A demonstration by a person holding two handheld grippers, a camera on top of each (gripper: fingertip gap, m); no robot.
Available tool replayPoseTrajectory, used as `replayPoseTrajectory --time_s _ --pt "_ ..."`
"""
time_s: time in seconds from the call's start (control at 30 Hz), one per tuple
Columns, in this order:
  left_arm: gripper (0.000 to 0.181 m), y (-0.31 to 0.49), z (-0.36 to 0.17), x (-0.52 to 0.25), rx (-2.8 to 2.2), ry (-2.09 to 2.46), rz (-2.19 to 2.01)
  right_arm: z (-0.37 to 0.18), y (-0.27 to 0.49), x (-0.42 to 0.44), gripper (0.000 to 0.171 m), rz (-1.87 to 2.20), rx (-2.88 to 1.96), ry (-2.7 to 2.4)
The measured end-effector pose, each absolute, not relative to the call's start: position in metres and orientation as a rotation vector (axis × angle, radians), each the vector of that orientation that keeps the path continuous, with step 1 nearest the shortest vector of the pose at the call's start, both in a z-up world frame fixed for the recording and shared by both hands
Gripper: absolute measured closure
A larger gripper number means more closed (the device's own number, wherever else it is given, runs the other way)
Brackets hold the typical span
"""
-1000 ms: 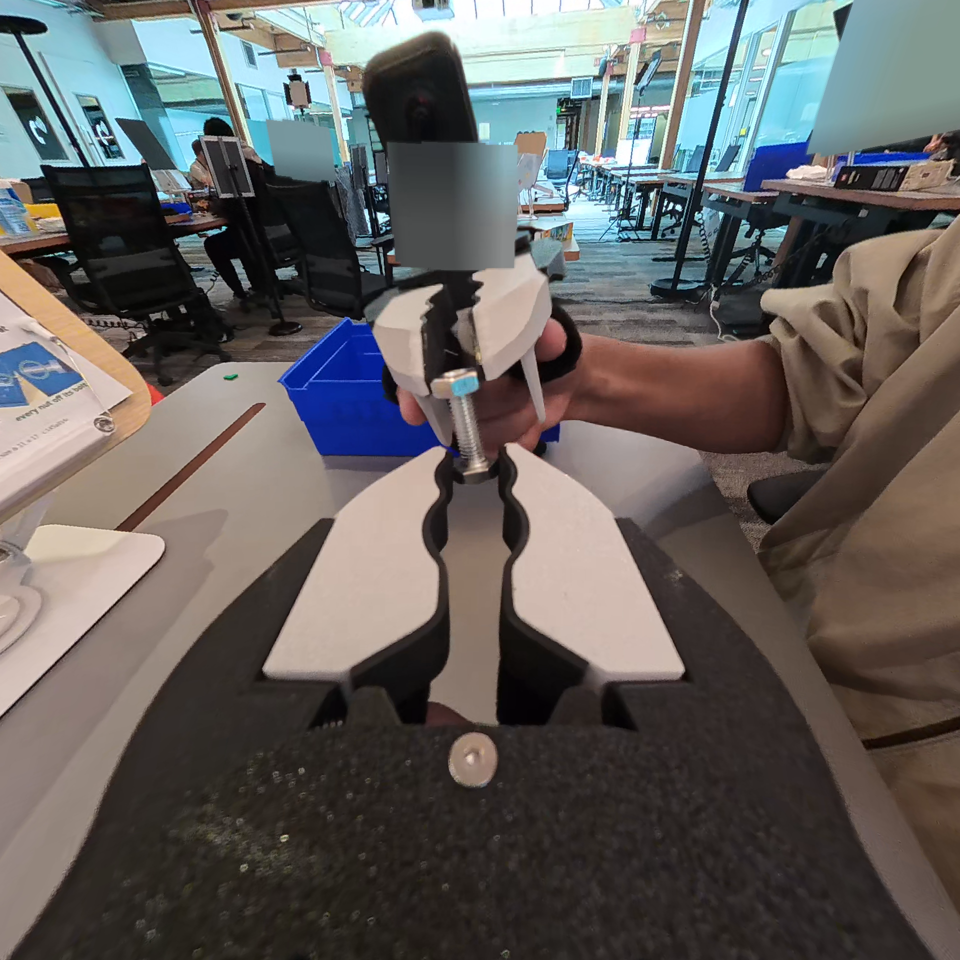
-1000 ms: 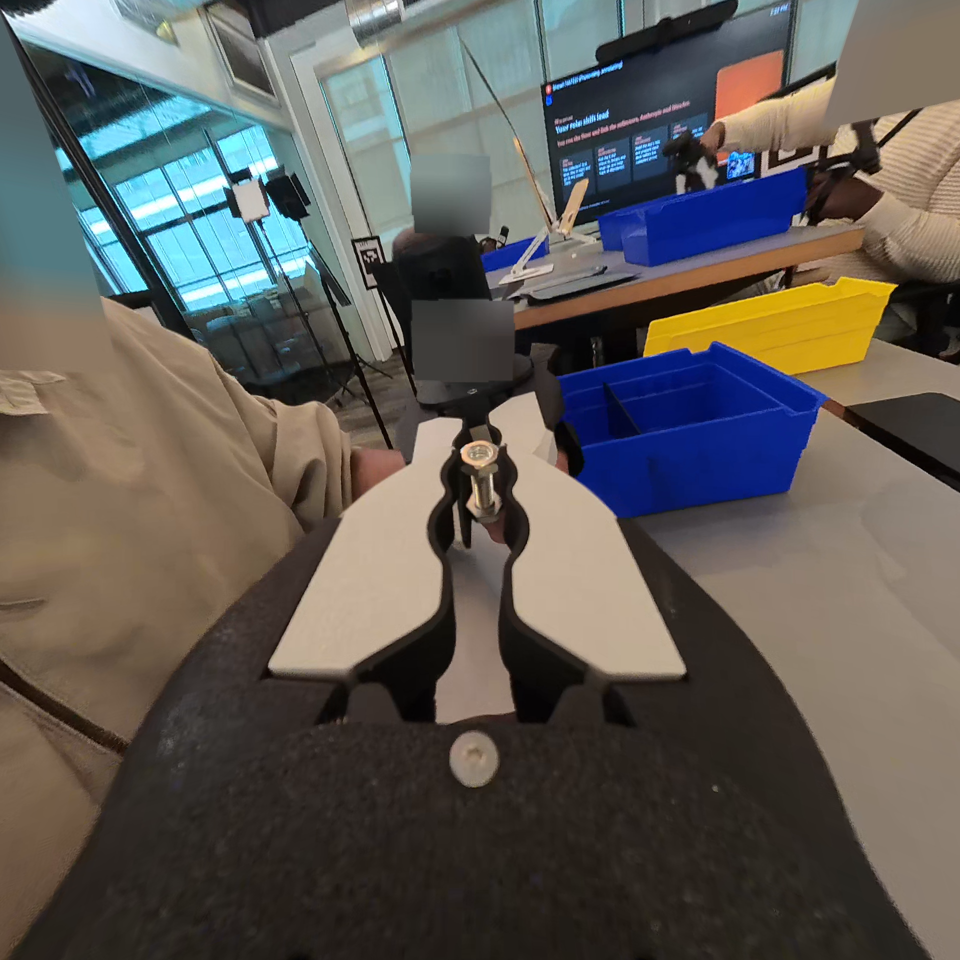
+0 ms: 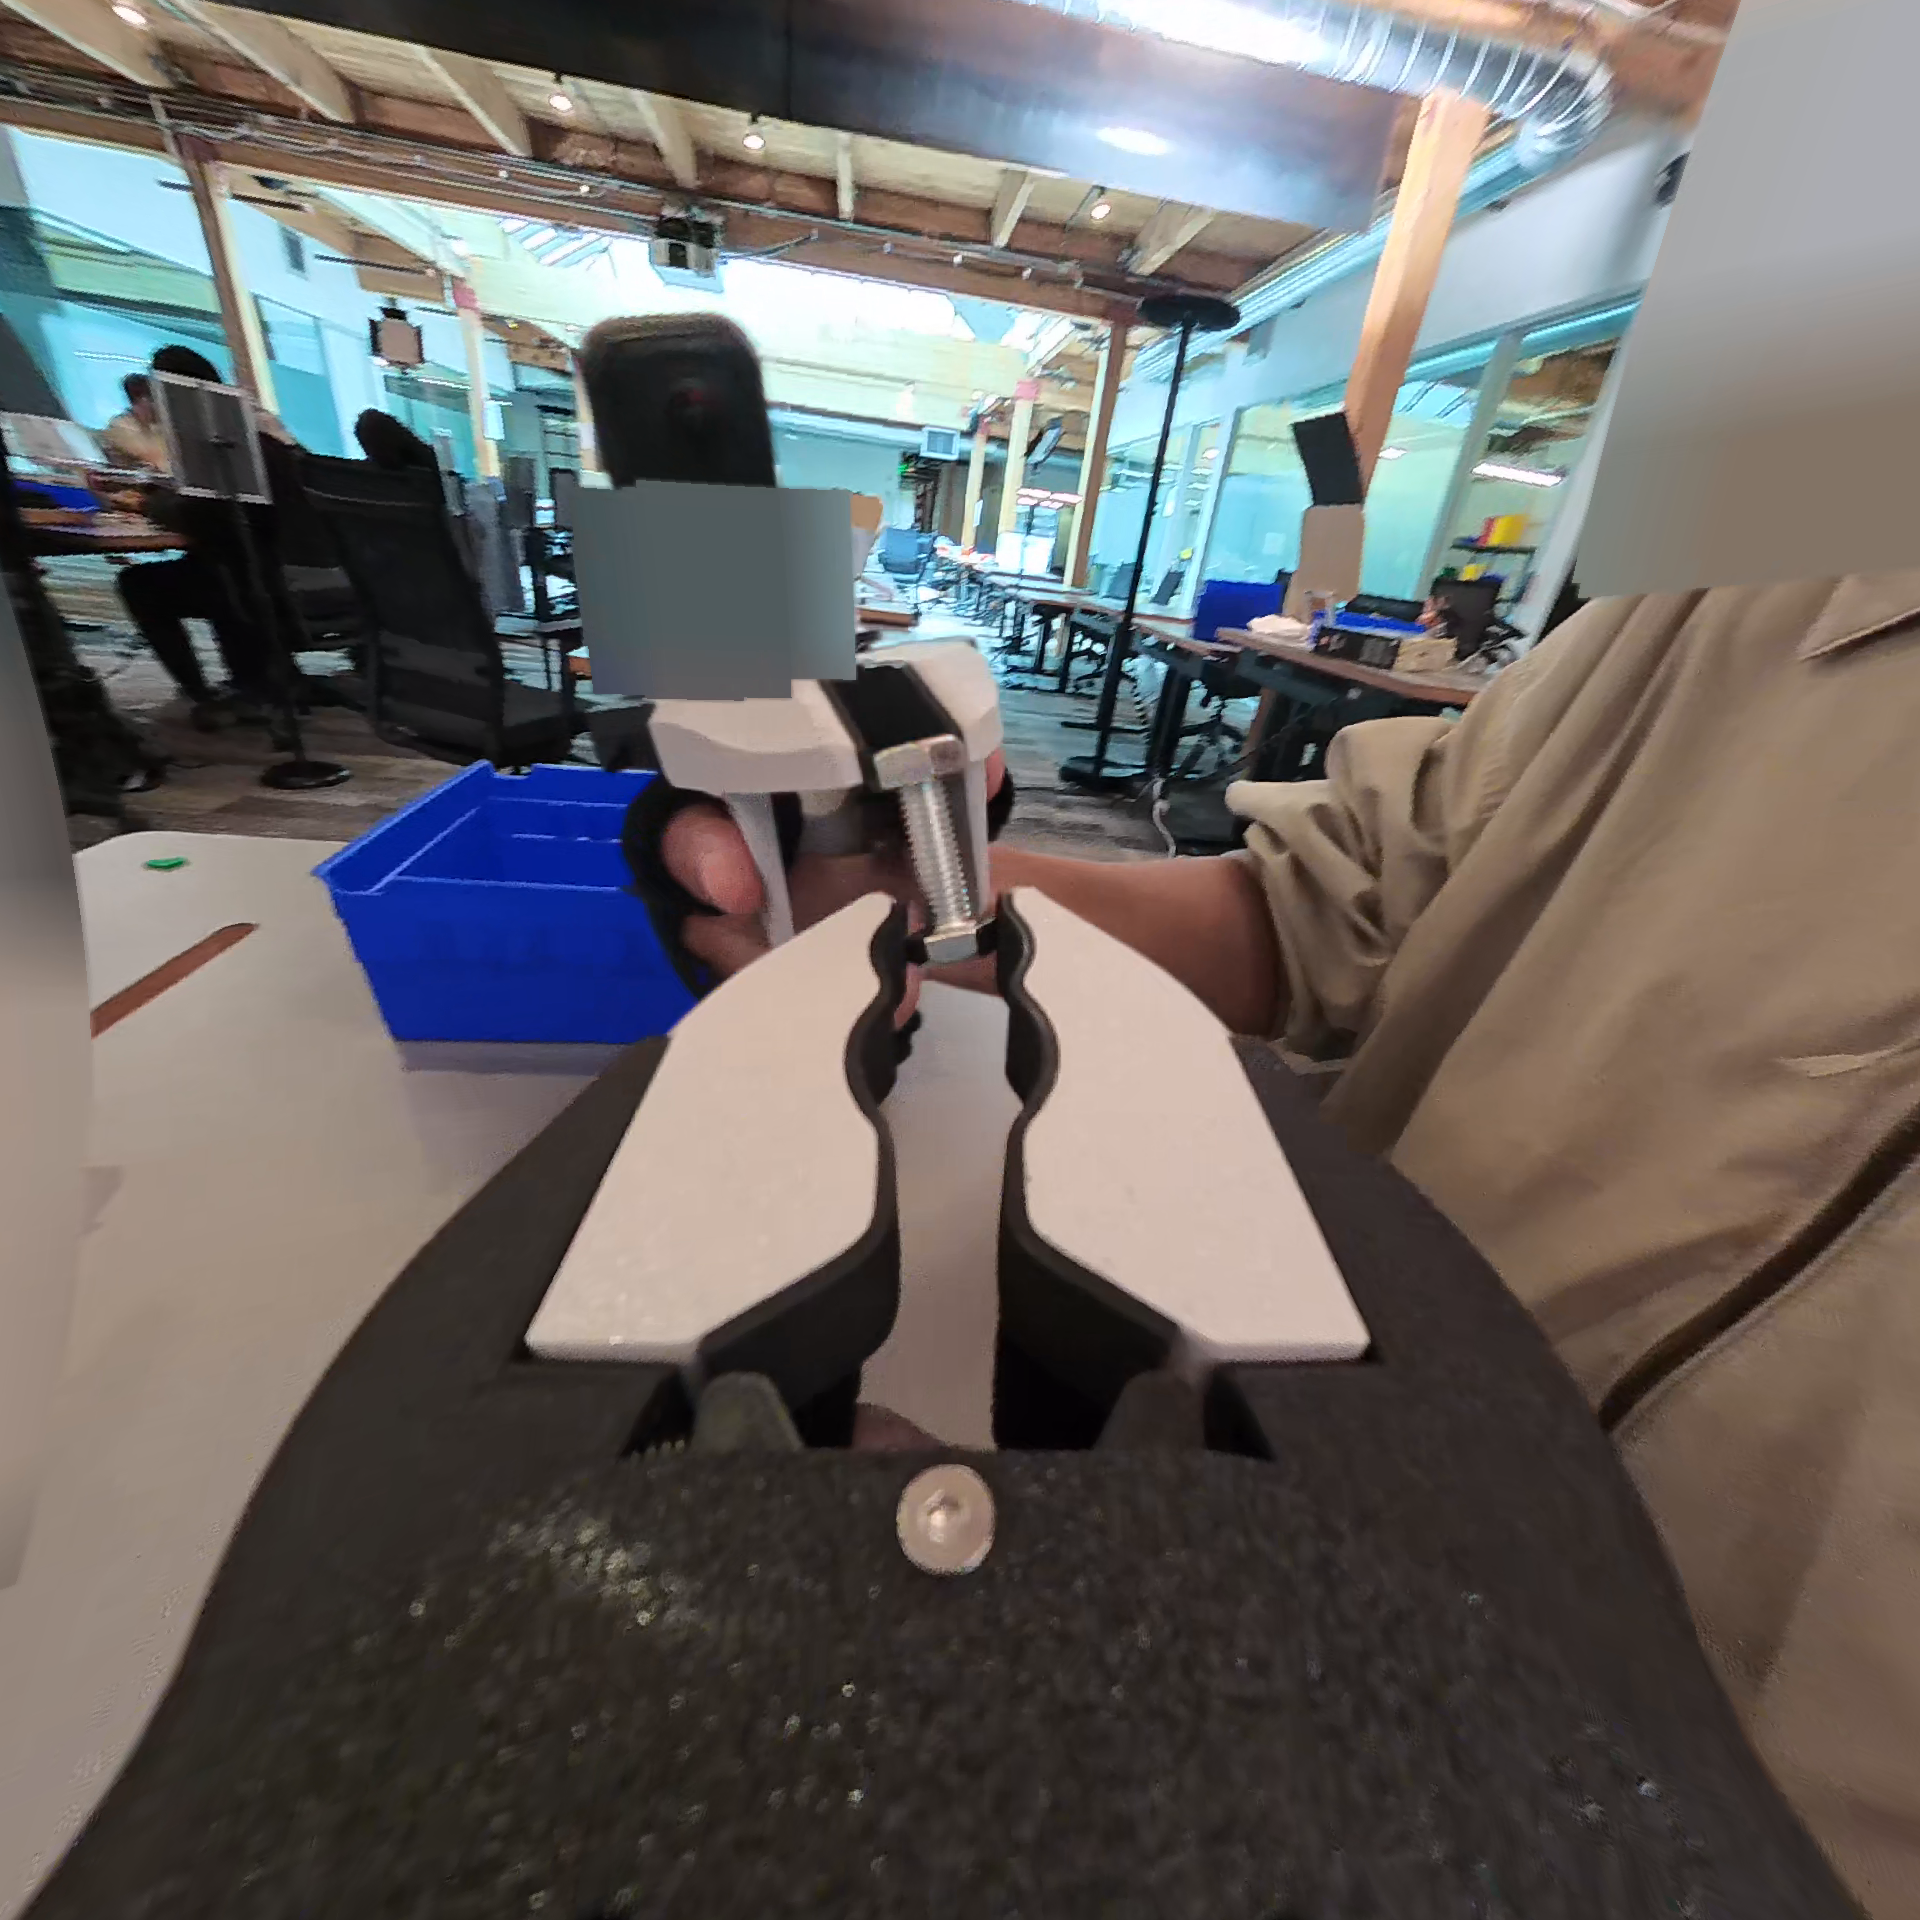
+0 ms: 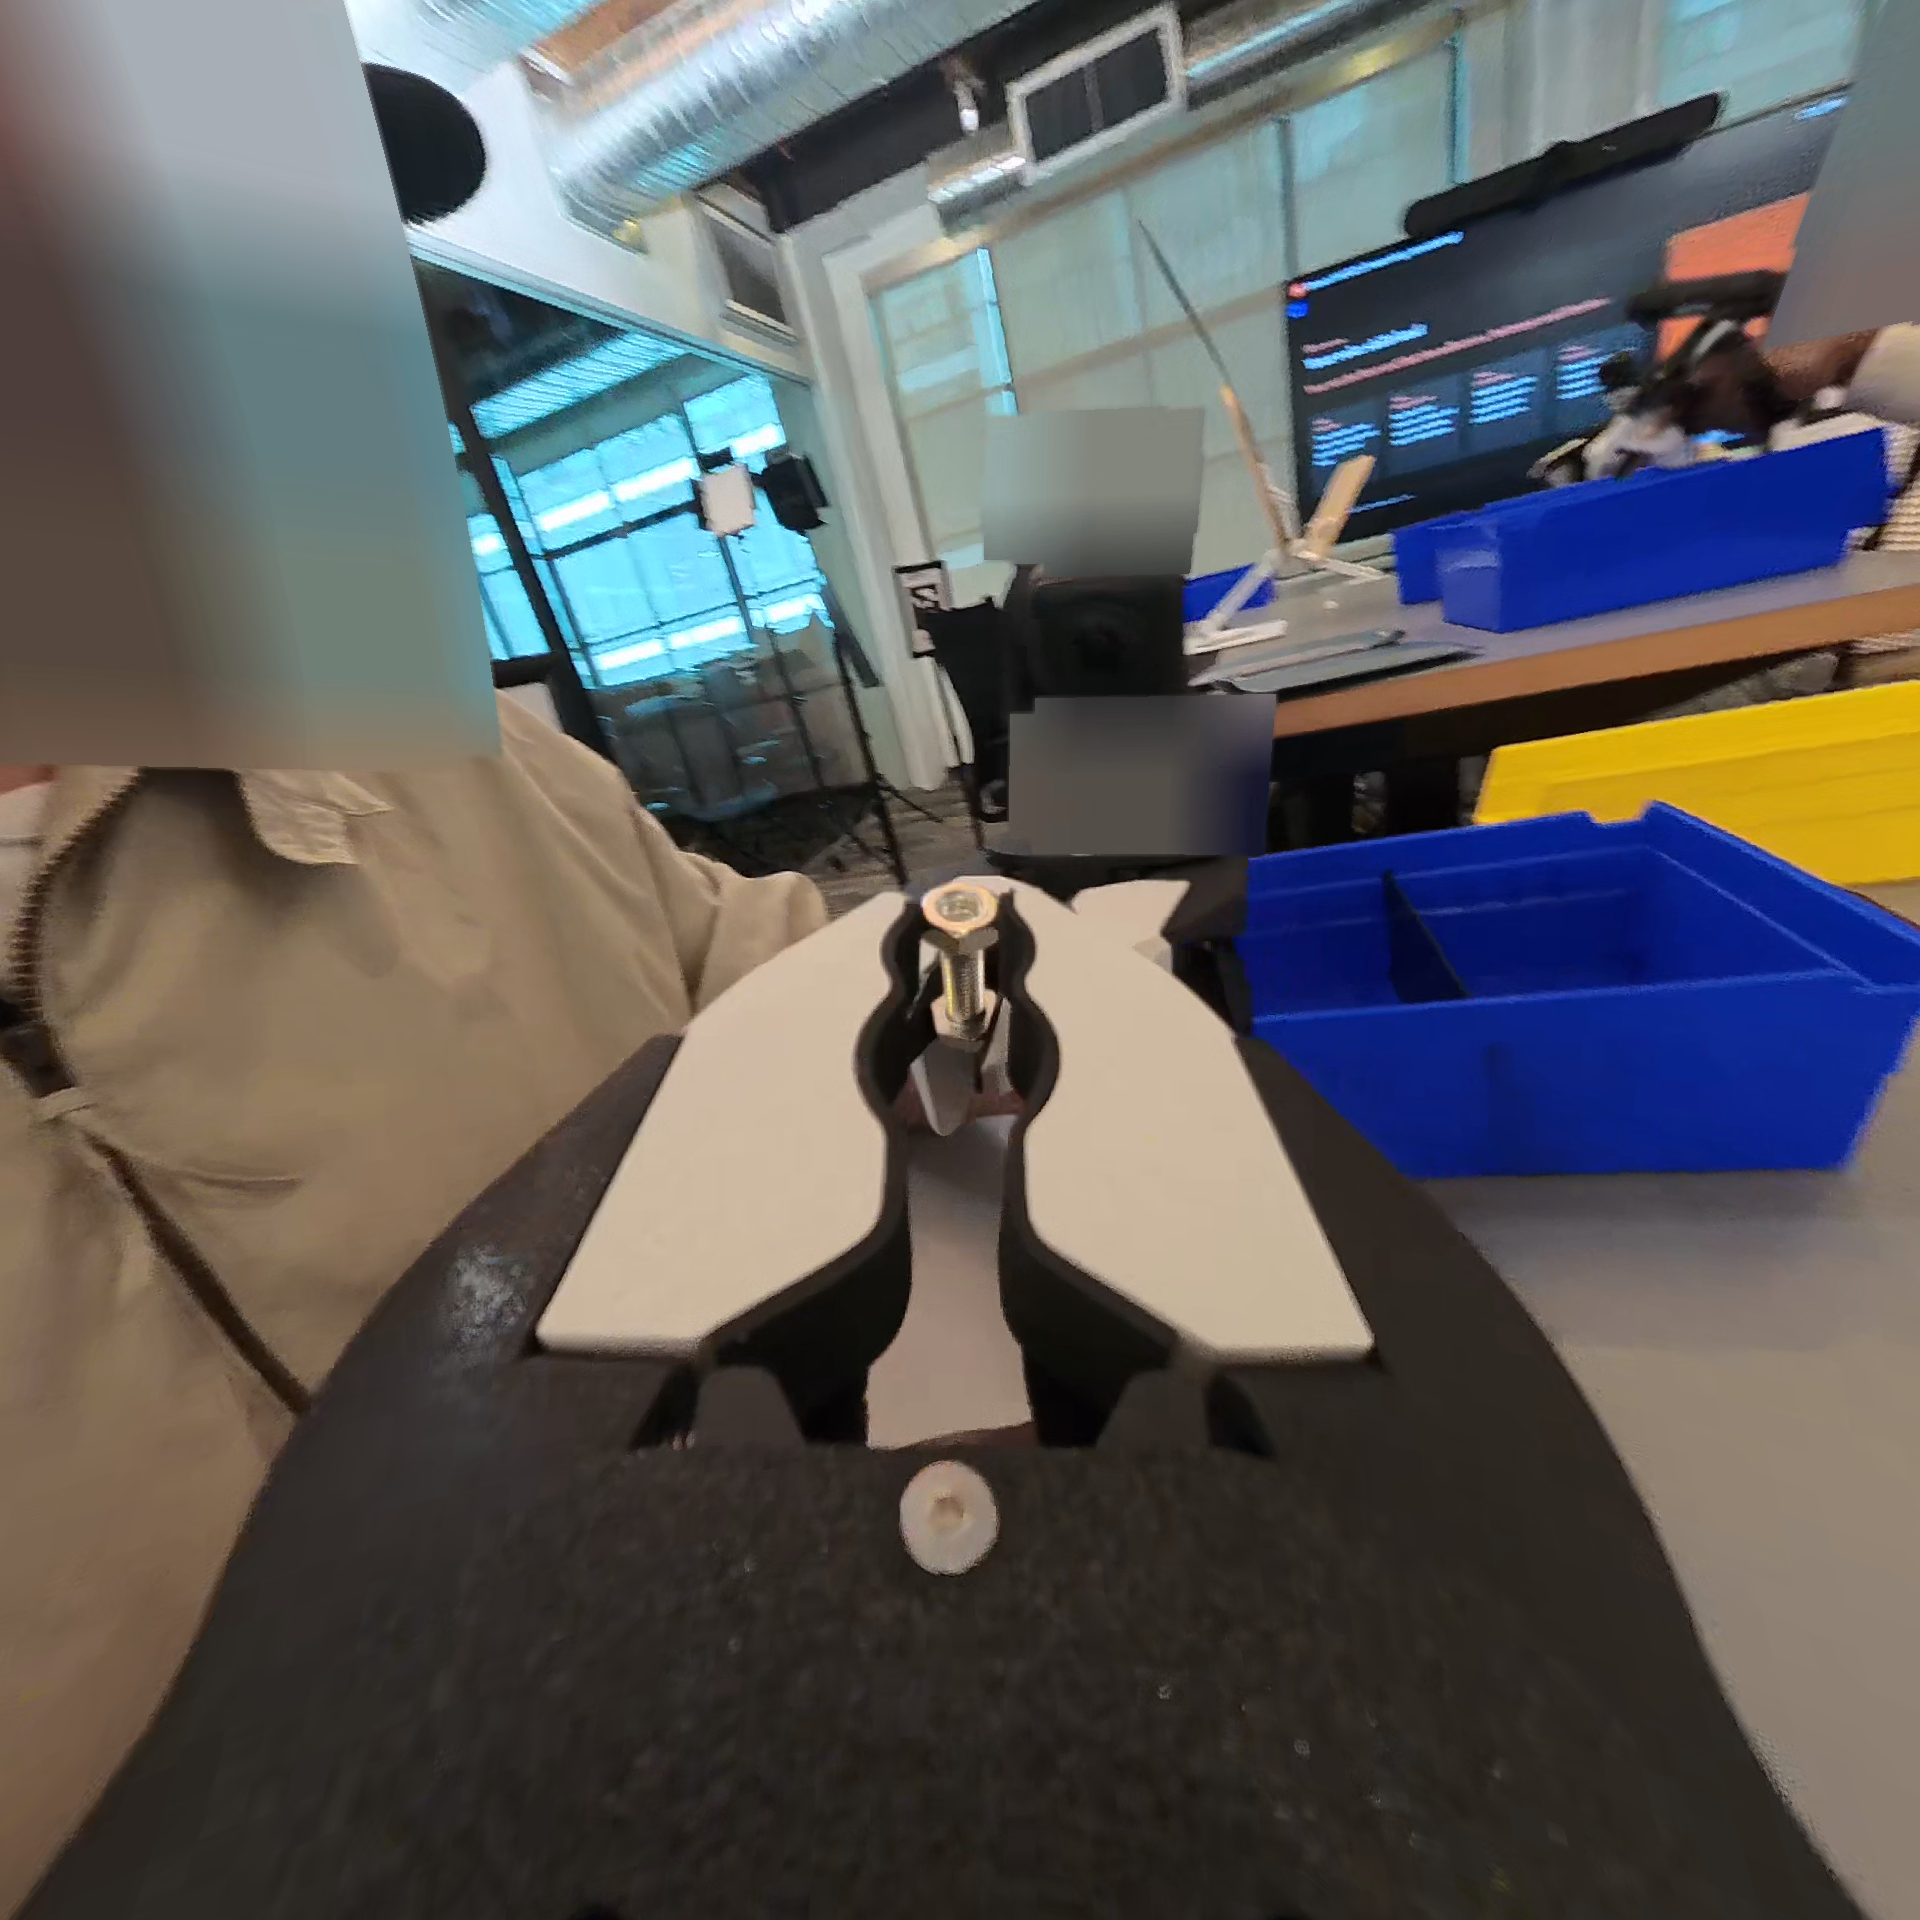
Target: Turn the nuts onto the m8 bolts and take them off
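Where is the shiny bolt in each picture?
Left wrist view: the bolt stands just above the middle, its head up in the far tool and its lower end with the nut between the near tool's tips.
Right wrist view: the bolt is at the middle, head gripped at this tool's tips.
Shared landmark: the blue bin.

One bolt (image 3: 935, 831) with one nut (image 3: 954, 943) on it, between two grippers — near one divided blue bin (image 4: 1579, 1018); beyond it, one yellow bin (image 4: 1714, 769).
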State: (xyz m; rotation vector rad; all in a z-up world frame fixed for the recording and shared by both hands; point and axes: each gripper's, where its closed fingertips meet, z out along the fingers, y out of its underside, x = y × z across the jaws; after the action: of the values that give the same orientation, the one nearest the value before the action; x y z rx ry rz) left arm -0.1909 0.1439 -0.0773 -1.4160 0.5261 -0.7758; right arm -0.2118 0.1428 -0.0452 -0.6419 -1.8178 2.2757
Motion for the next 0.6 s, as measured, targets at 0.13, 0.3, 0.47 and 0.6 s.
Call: replayPoseTrajectory --time_s 0.13,0.3,0.47,0.6 --pt "0.165 0.142 -0.077 -0.187 -1.400 0.534 -0.831 -0.044 0.138 -0.211 0.157 2.362 -0.556 -1.872" --pt "0.165 0.145 -0.076 -0.198 -1.419 0.514 -0.758 -0.045 0.144 -0.218 0.157 2.298 -0.585 -1.870" --pt "0.165 0.149 -0.078 -0.208 -1.442 0.492 -0.674 -0.047 0.153 -0.223 0.144 2.247 -0.673 -1.827" --pt "0.165 0.157 -0.082 -0.216 -1.477 0.485 -0.598 -0.057 0.170 -0.232 0.147 2.129 -0.820 -1.755"
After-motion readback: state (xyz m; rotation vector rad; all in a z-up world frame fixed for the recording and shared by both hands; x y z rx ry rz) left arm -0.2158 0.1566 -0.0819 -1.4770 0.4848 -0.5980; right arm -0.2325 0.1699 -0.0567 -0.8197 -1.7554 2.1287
